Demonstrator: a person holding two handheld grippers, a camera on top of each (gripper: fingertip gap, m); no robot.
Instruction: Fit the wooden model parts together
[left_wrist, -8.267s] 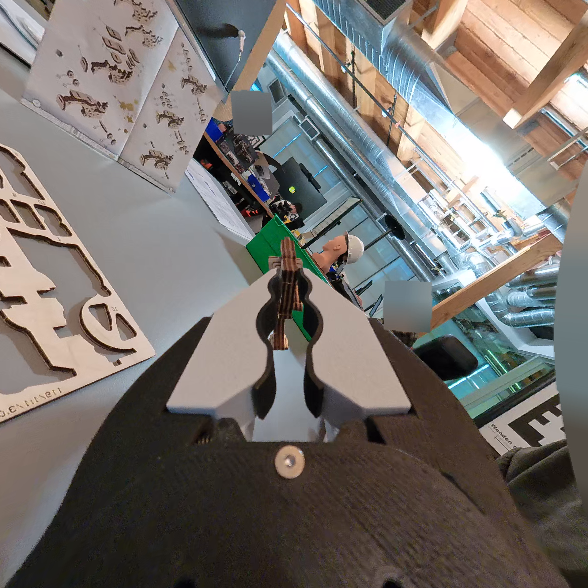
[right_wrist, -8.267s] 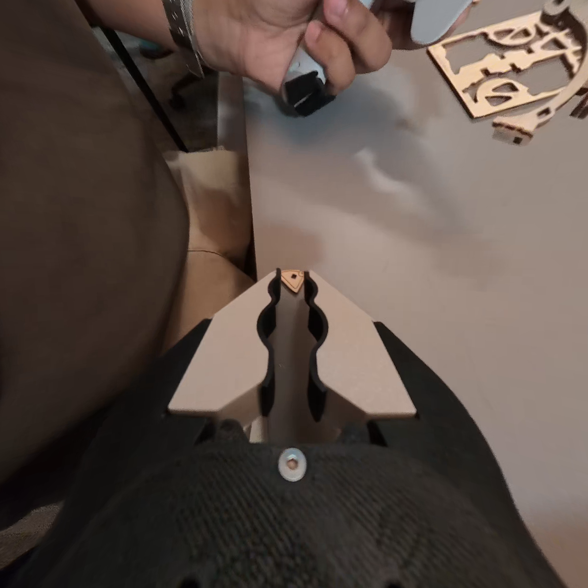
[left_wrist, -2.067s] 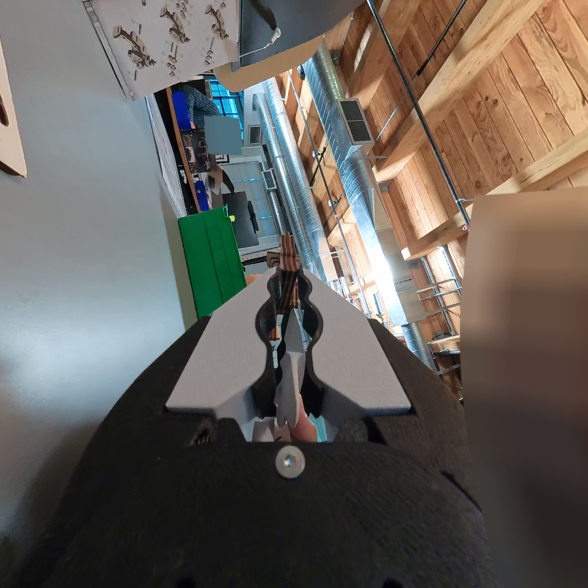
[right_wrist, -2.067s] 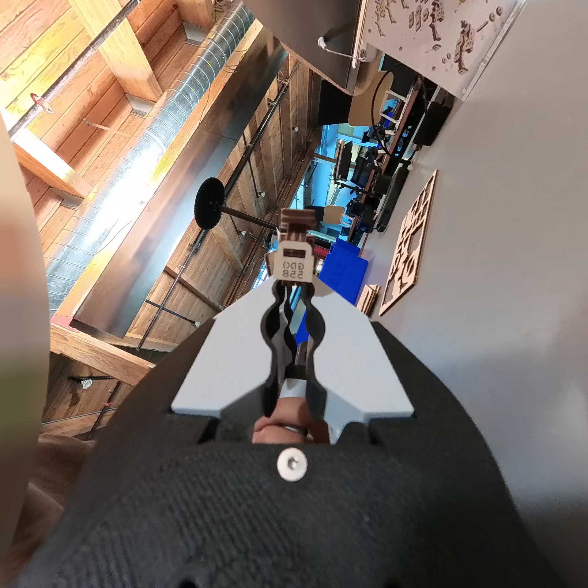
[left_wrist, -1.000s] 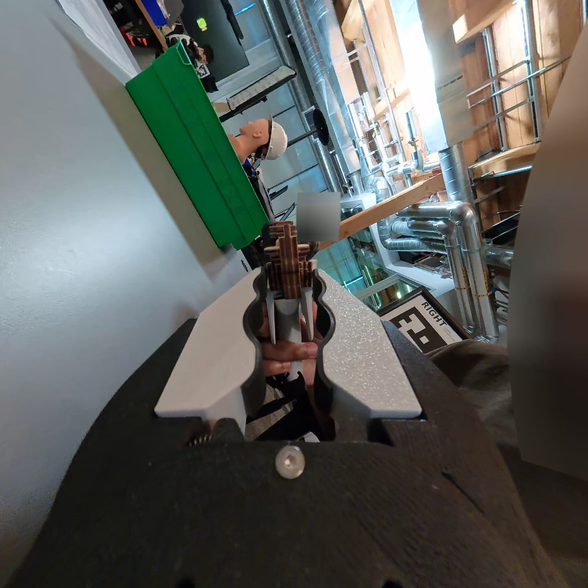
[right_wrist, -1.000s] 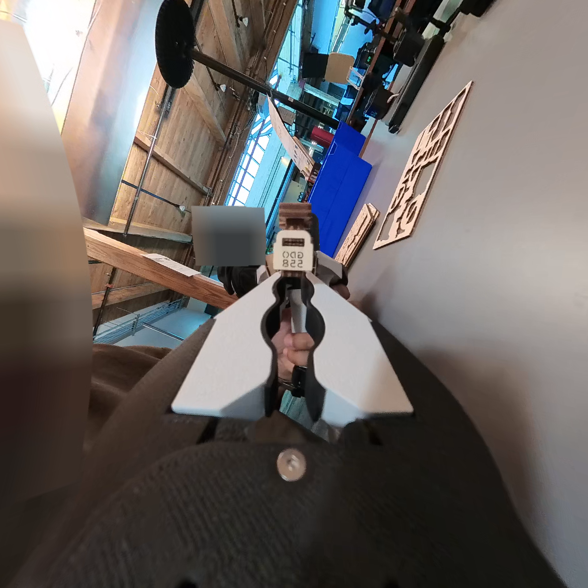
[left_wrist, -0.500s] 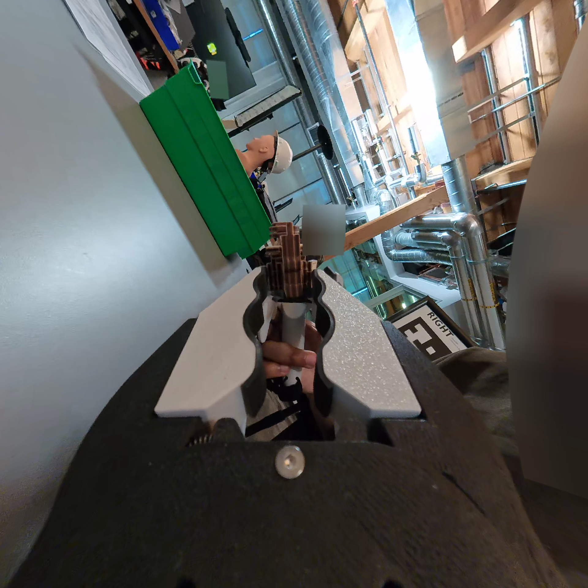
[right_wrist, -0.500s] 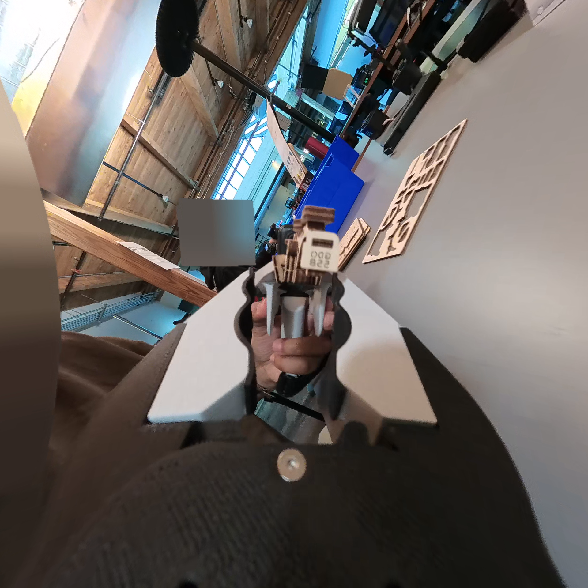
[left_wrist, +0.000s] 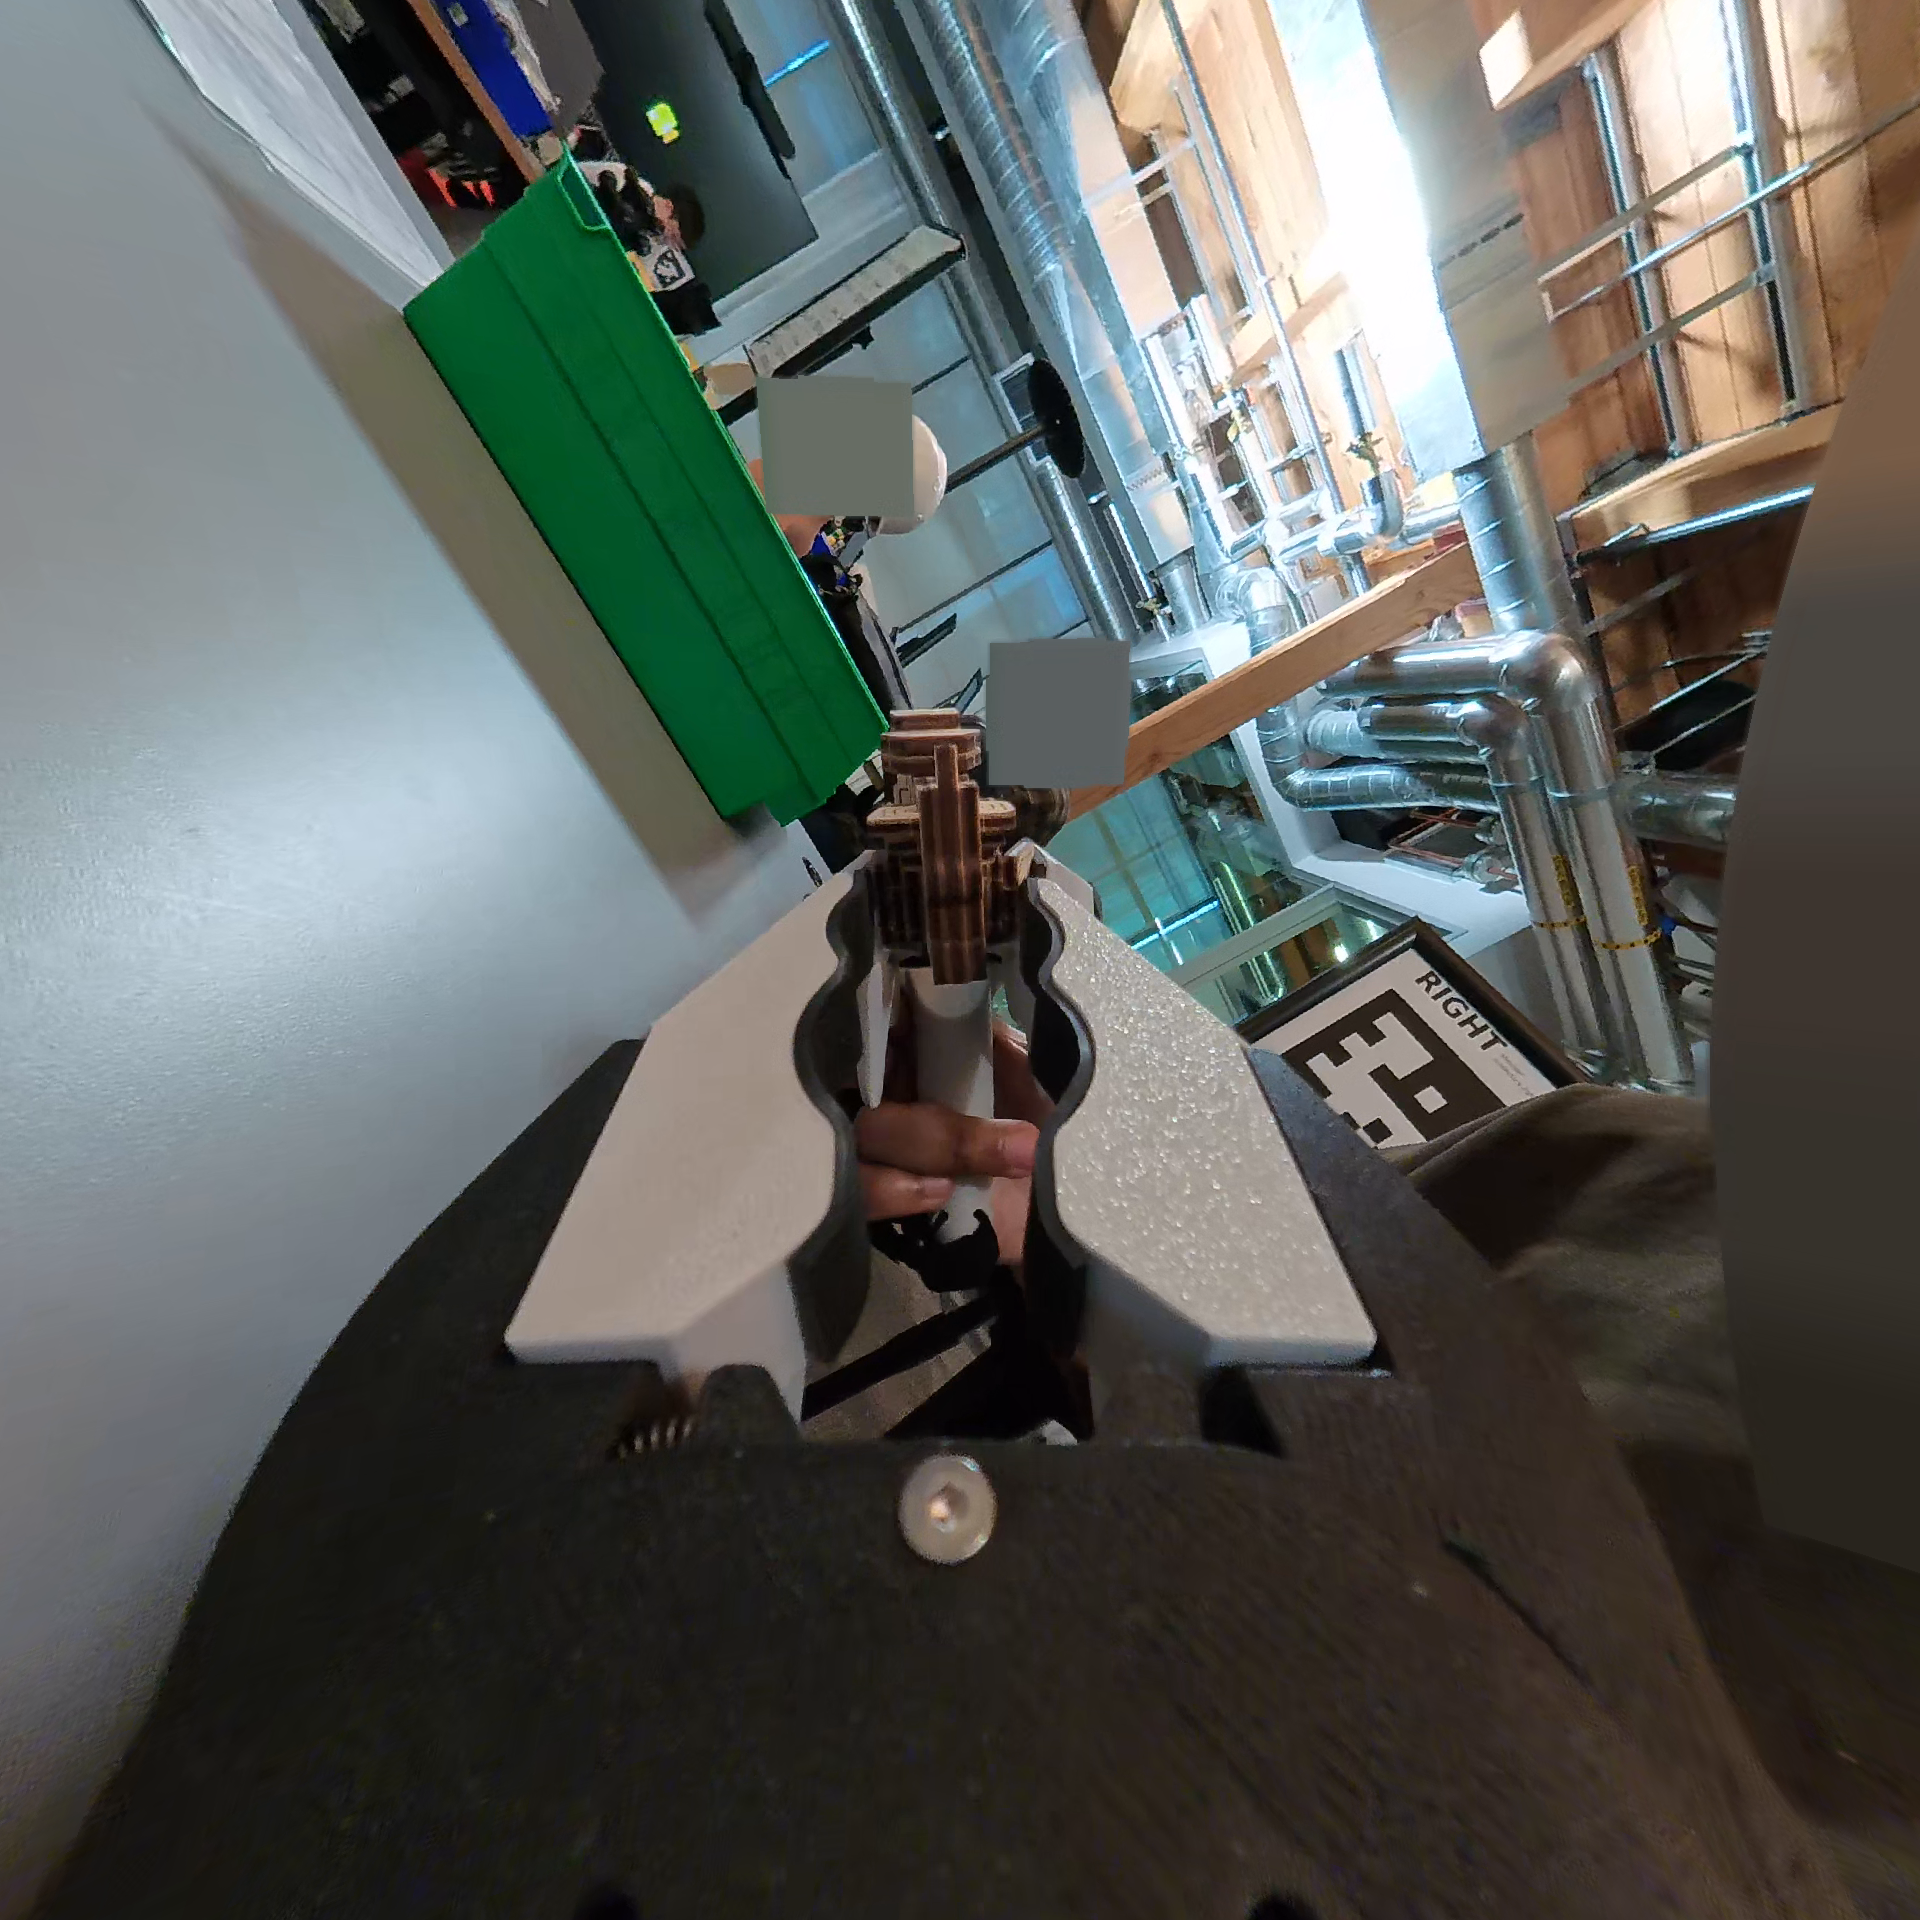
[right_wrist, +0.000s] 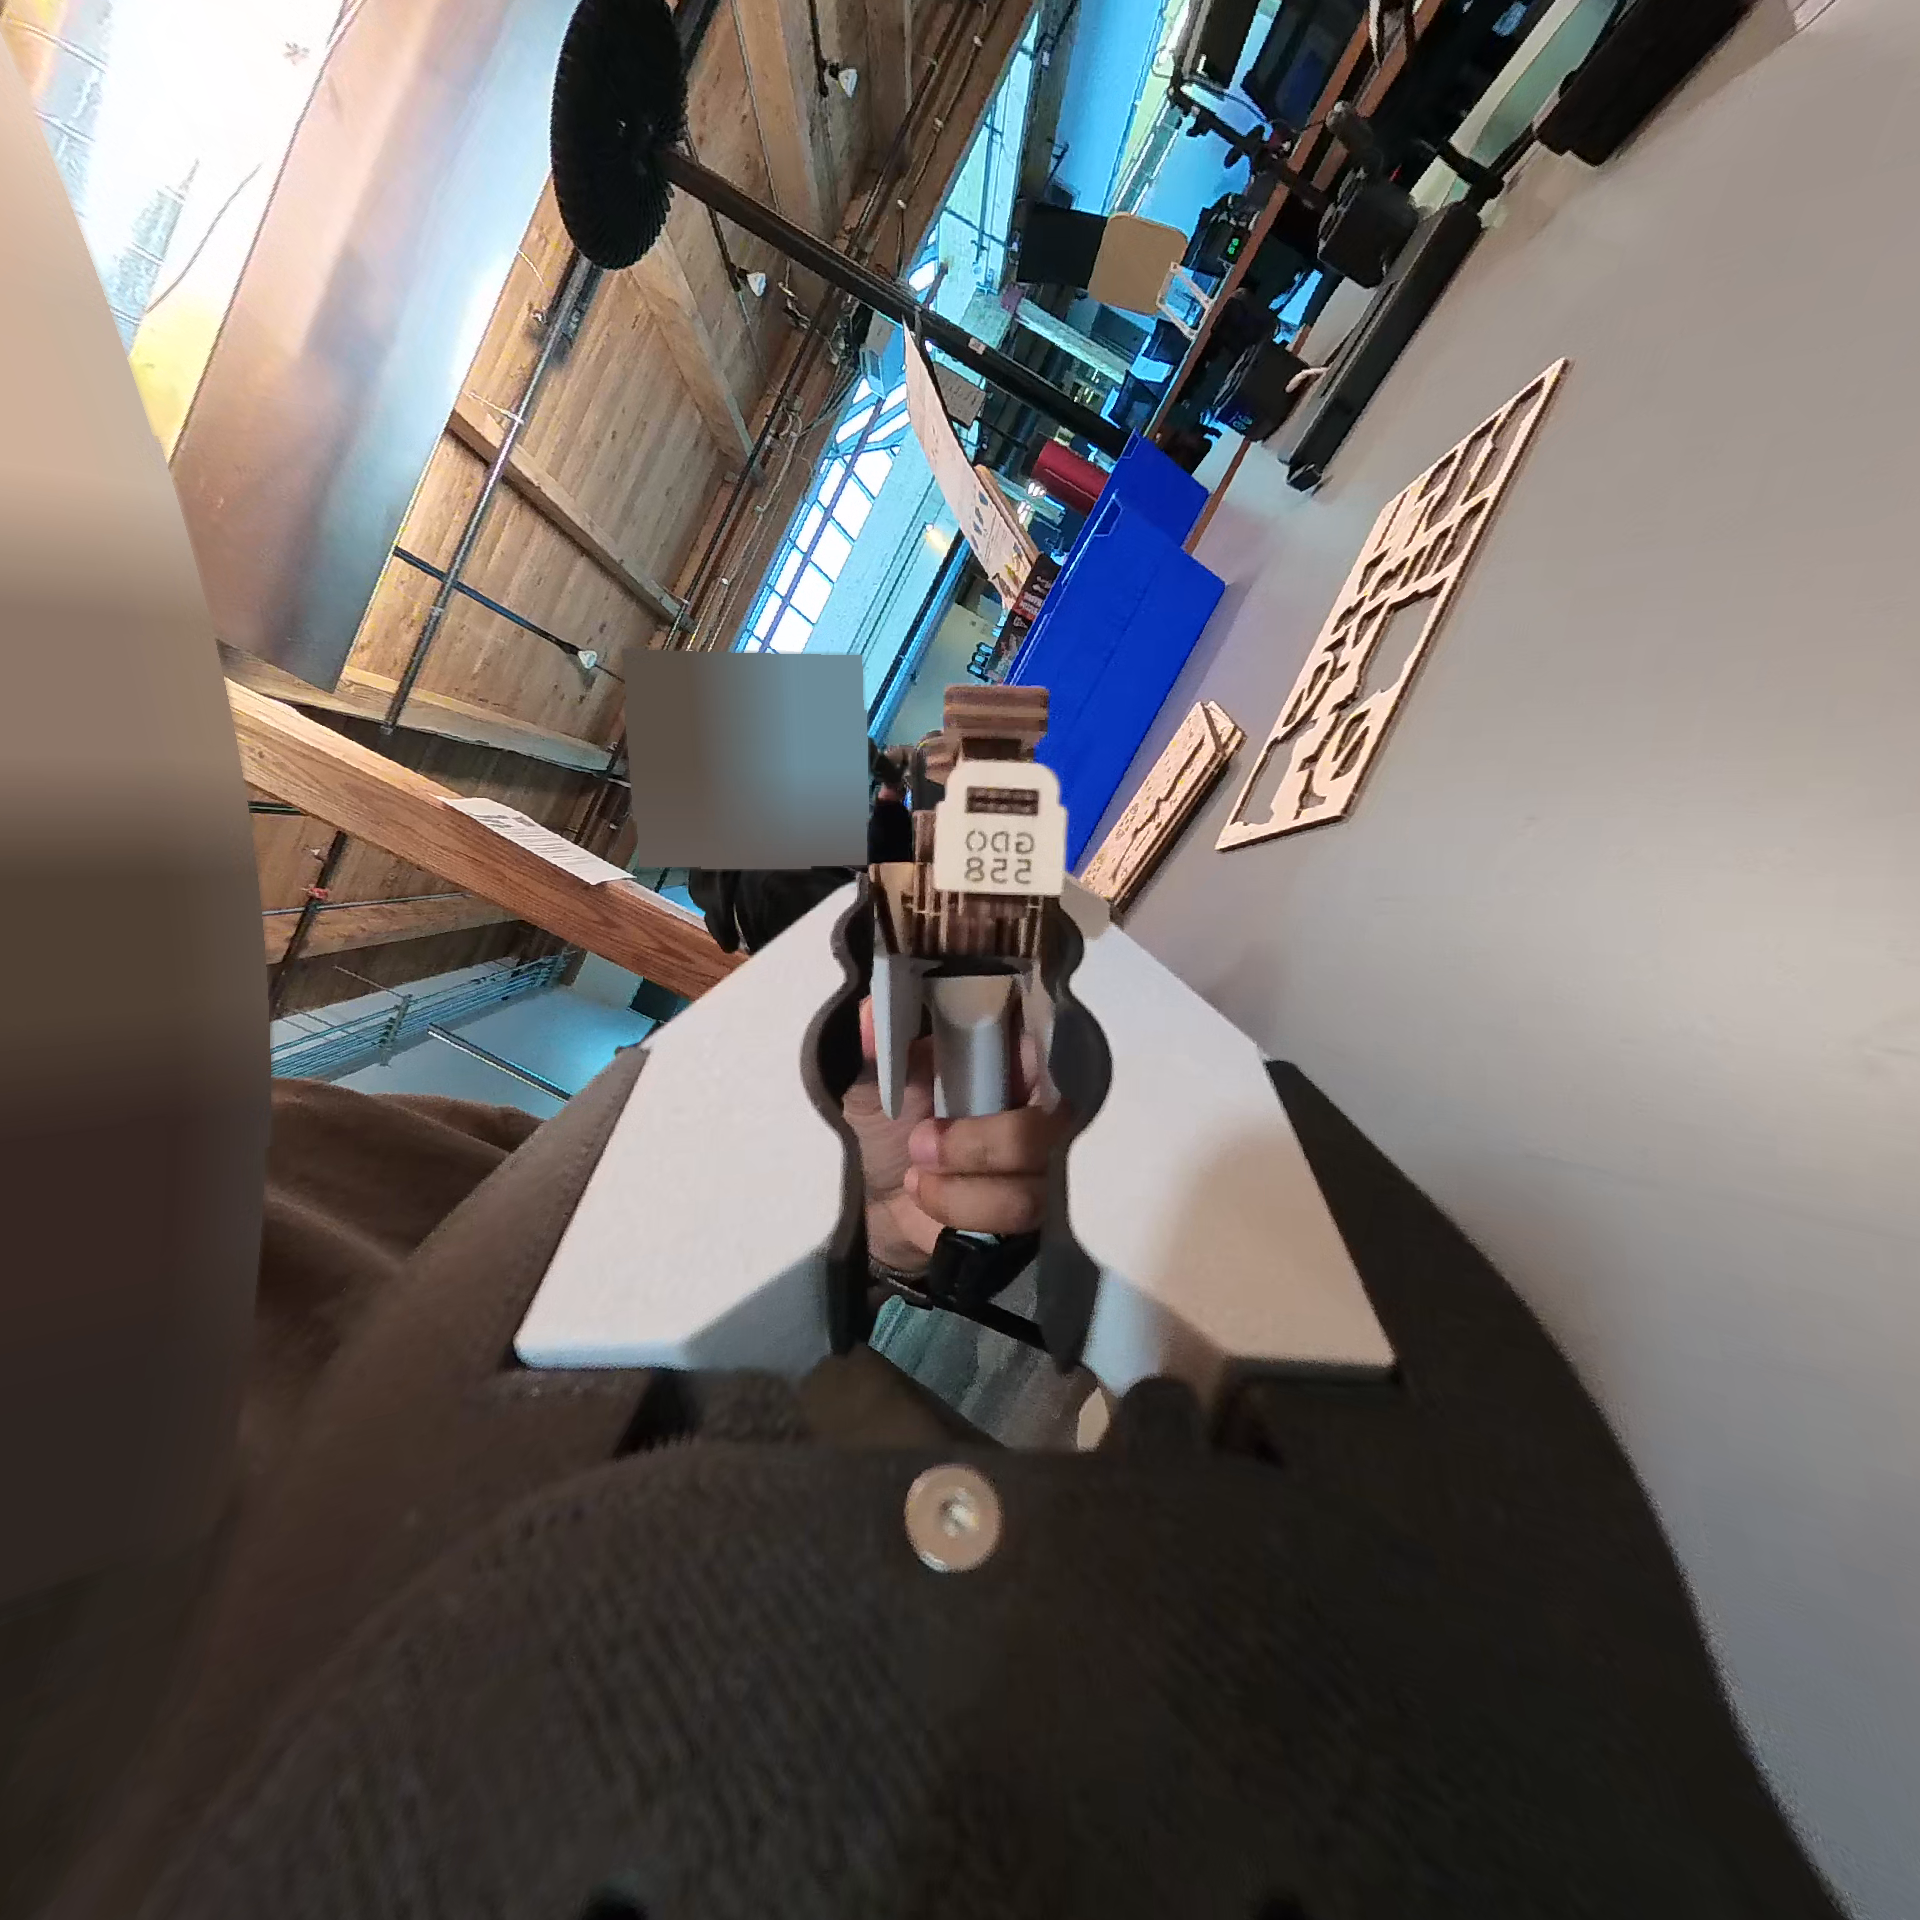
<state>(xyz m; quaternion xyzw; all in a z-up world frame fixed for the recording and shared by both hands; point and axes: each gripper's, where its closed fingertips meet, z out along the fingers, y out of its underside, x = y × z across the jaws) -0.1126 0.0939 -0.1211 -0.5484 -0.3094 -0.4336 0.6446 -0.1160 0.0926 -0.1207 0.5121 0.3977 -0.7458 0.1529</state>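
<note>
Both grippers, left (left_wrist: 943, 899) and right (right_wrist: 961, 920), clamp one layered, char-edged plywood model (left_wrist: 940, 842), jaws part-closed; its long axis runs away from each camera.

The wooden model (left_wrist: 940, 862) is layered plywood with dark scorched edges; a pale smooth face with markings shows on it in the right wrist view (right_wrist: 1000, 831). Beside it, the left gripper (left_wrist: 940, 914) has matt, grainy grey plastic fingers (left_wrist: 1164, 1132) on a rough black body. Behind the model, the bin (left_wrist: 644, 488) is glossy green plastic. The table (right_wrist: 1662, 831) is smooth matt grey, and the cut-out sheet (right_wrist: 1392, 613) on it is pale wood.
</note>
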